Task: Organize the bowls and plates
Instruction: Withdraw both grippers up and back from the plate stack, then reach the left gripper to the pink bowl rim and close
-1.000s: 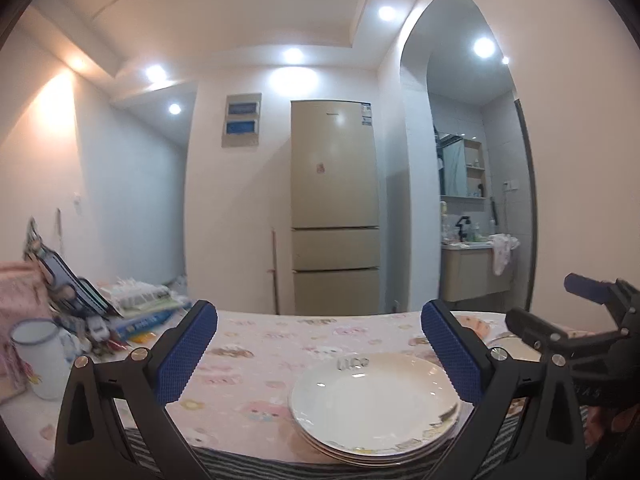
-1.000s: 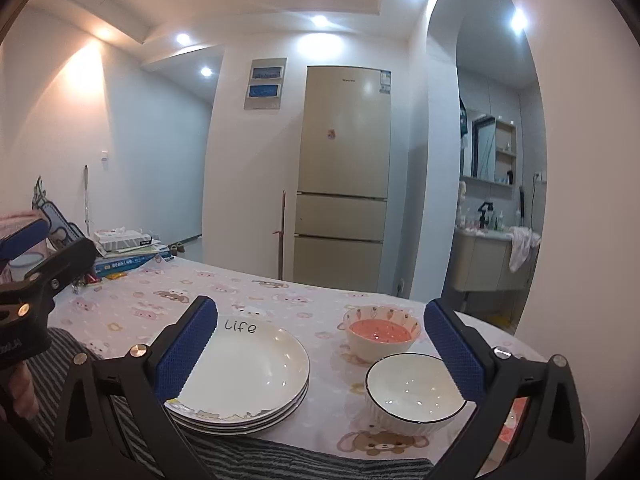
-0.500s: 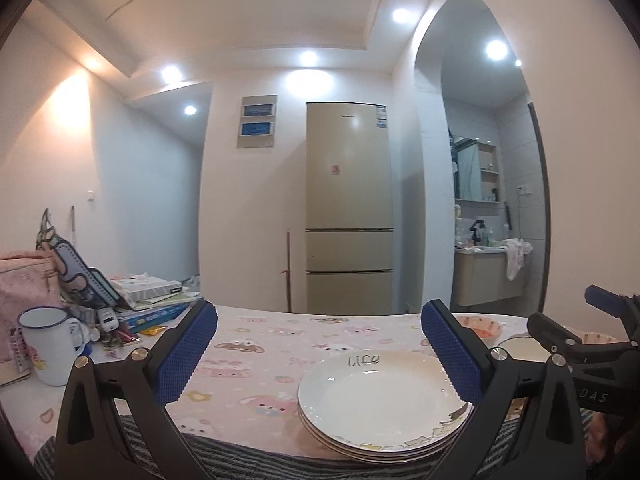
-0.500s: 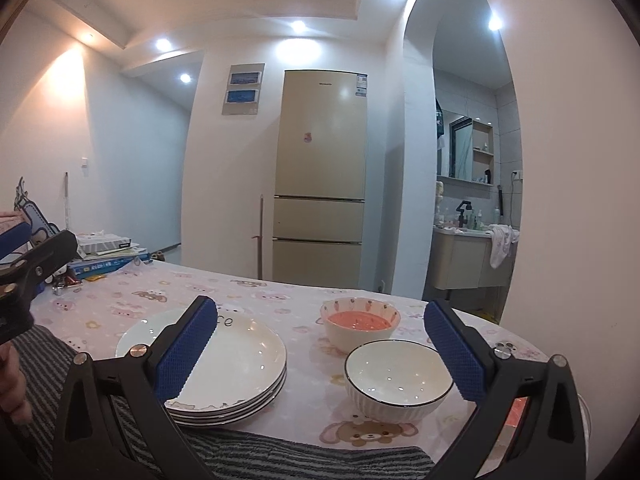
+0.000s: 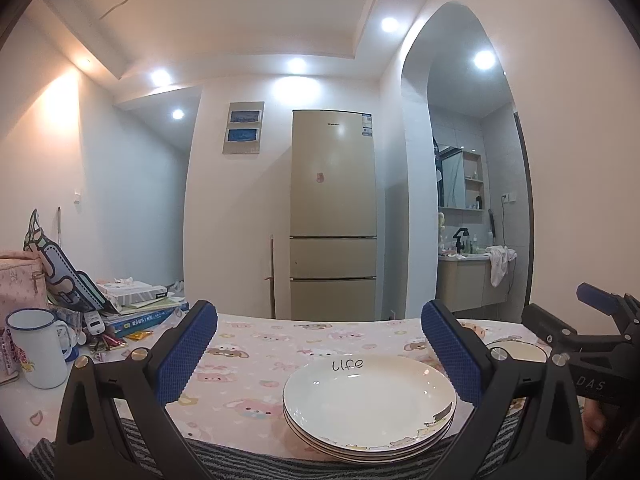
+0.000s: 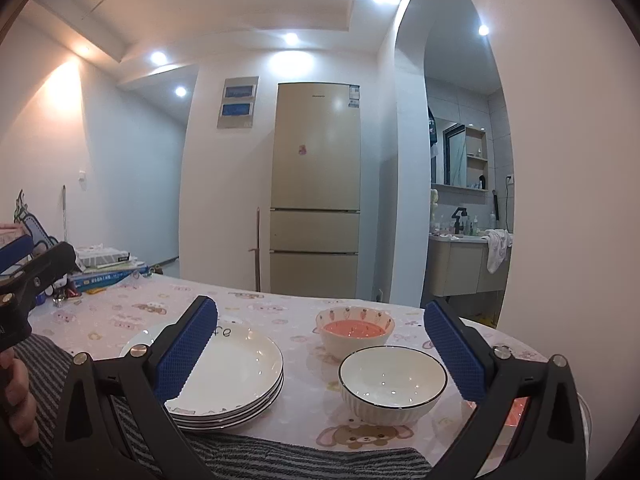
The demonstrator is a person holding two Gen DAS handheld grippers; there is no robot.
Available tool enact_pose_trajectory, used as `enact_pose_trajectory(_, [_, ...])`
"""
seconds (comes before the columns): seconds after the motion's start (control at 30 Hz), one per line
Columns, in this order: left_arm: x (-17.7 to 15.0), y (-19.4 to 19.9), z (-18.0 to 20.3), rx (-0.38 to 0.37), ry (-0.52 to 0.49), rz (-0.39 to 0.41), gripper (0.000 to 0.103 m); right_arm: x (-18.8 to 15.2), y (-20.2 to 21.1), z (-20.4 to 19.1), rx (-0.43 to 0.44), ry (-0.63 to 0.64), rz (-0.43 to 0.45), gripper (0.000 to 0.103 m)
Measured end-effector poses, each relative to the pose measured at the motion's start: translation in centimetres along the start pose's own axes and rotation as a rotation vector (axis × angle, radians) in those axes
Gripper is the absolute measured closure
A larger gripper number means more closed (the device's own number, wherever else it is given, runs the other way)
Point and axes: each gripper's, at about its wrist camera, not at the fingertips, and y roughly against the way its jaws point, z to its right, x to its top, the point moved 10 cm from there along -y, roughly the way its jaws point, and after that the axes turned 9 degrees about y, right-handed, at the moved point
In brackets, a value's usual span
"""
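A stack of white plates point(image 5: 370, 404) with "Life" written on the top one sits near the table's front edge; it also shows in the right wrist view point(image 6: 236, 376). A white ribbed bowl with a dark rim point(image 6: 392, 384) stands to its right, and a bowl with a pink inside point(image 6: 355, 330) stands behind that. My left gripper point(image 5: 320, 356) is open and empty, held above the table in front of the plates. My right gripper point(image 6: 320, 356) is open and empty, between the plates and the white bowl. Each gripper shows at the edge of the other's view.
A white enamel mug point(image 5: 38, 354), a pink bag point(image 5: 18, 280) and a pile of books point(image 5: 136, 306) crowd the table's left side. A striped cloth point(image 6: 300, 460) lies along the front edge. A fridge point(image 5: 332, 216) stands behind the table.
Both grippers have shifted slightly left and tilted up a little; the plates sit further right in the left wrist view. Both stay open and empty.
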Motion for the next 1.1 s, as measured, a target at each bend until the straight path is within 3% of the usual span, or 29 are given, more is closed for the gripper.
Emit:
enact_pose_trajectory(0.13, [-0.4,-0.2,0.7,-0.045,-0.015,-0.021,0.000,0.1,0.3,0.1,-0.006,-0.001,0.015,0.000])
enact_pose_trajectory(0.33, [-0.4,0.2,1.6,-0.054,-0.057,-0.006,0.000,0.2,0.1,-0.6,-0.010,0.034,0.004,0.000])
enact_pose_trajectory(0.47, [0.1,0.6,0.9,0.013,-0.062,0.037,0.000,0.0,-0.2,0.3,-0.027,0.007,-0.019,0.001])
enact_pose_trajectory(0.57, [0.6,1.0,0.3,0.020,-0.034,0.049,0.000,0.1,-0.2,0.9,-0.023,-0.016,-0.032,0.009])
enact_pose_trajectory(0.8, [1.5,1.2,1.4,-0.030,-0.029,-0.034,0.000,1.9,1.9,3.1,-0.059,-0.035,-0.041,0.009])
enact_pose_trajectory(0.9, [2.1,1.6,2.7,-0.065,-0.033,-0.064,0.000,2.5,3.0,4.3,-0.035,-0.070,-0.046,0.011])
enact_pose_trajectory(1.1, [3.2,1.6,4.7,-0.113,-0.007,-0.105,0.000,3.3,4.5,6.8,-0.004,-0.081,-0.062,0.024])
